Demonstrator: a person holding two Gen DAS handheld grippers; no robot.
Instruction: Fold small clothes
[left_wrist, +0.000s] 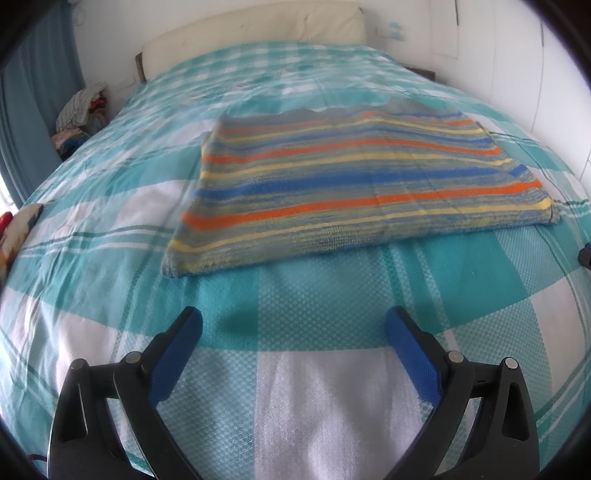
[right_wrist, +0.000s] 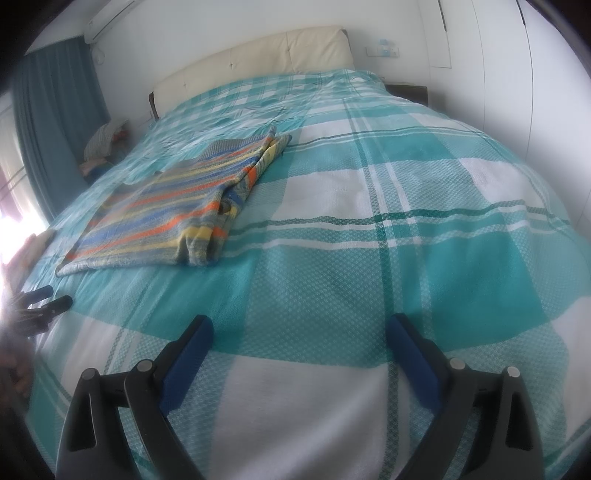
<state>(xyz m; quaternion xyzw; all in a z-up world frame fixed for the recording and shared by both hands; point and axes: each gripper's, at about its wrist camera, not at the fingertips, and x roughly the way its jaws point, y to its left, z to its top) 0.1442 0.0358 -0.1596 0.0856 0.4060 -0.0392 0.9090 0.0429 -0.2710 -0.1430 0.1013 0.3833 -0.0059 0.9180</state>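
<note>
Both tools, left tool (left_wrist: 293, 325) & right tool (right_wrist: 300, 334), are hanging wide open w/ nothing gripped over the bed (right_wrist: 369, 258), while the striped knit garment (left_wrist: 354, 184) is lying mid-frame, apparently part-folded, prob. more folds left.

The left gripper (left_wrist: 293, 325) hangs with its two blue-padded fingers (left_wrist: 173, 356) spread wide apart, holding nothing and pointing forward and a little downward. The right gripper (right_wrist: 299, 332) is posed the same way, jaws wide and empty, its blue pads (right_wrist: 413, 360) well apart. In the right wrist view the left gripper's dark fingertips (right_wrist: 55, 304) show at the far left edge, beside a blurred hand (right_wrist: 18, 369).
</note>
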